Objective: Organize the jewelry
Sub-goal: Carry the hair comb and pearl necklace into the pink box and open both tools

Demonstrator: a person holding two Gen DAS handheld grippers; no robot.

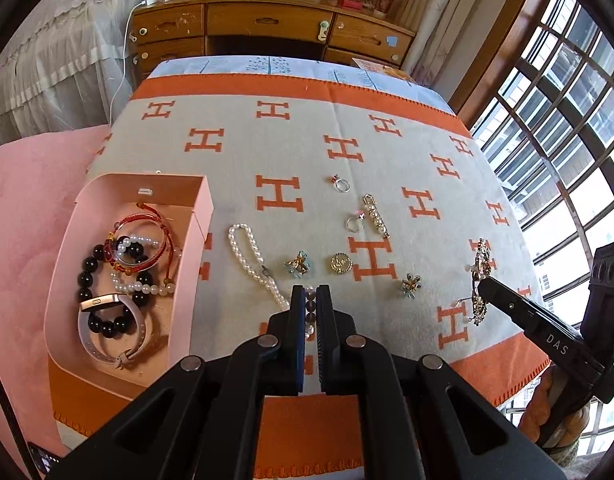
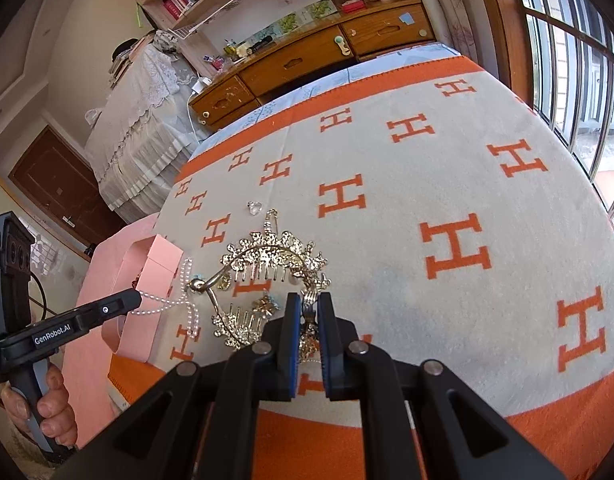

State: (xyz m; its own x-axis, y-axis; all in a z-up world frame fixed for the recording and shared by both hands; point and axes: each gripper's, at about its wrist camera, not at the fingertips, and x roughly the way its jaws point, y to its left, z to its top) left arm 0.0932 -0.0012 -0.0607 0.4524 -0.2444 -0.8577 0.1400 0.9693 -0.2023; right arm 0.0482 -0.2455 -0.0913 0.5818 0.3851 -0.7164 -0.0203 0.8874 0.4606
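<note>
- My left gripper (image 1: 311, 294) had its fingers (image 1: 297, 312) drawn close together on the near end of a pearl strand (image 1: 249, 262), with a few darker beads (image 1: 310, 306) showing in the narrow gap between them.
- From the right wrist view, the same strand (image 2: 179, 300) hung lifted from the left gripper's tip (image 2: 123, 304), just beside the pink box (image 2: 147, 280).
- My right gripper (image 2: 309, 300) was pinched on one end of a gold hair comb ornament (image 2: 267, 256), the fingers (image 2: 293, 320) nearly touching around the thin metal.
- The ornament arched away from the fingers, its comb teeth pointing downward, and seemed raised off the blanket (image 2: 427, 184) at the gripped end; I could not tell whether its far end touched the cloth.
- In the left wrist view, the ornament (image 1: 481, 276) showed at the right gripper's tip (image 1: 487, 284), near the right edge of the orange-and-grey H-patterned blanket (image 1: 267, 152).
- The open pink box (image 1: 127, 280) sat on the blanket's left side and held a black bead bracelet (image 1: 95, 280), red cord bracelets (image 1: 147, 236), pearl bracelets (image 1: 147, 288) and a pale band (image 1: 107, 336).
- Loose on the blanket lay two rings (image 1: 341, 184), a pearl pin (image 1: 375, 216), a round gold brooch (image 1: 341, 264) and two small flower-shaped pieces (image 1: 298, 265).
- A wooden dresser (image 1: 267, 28) stood beyond the blanket.
</note>
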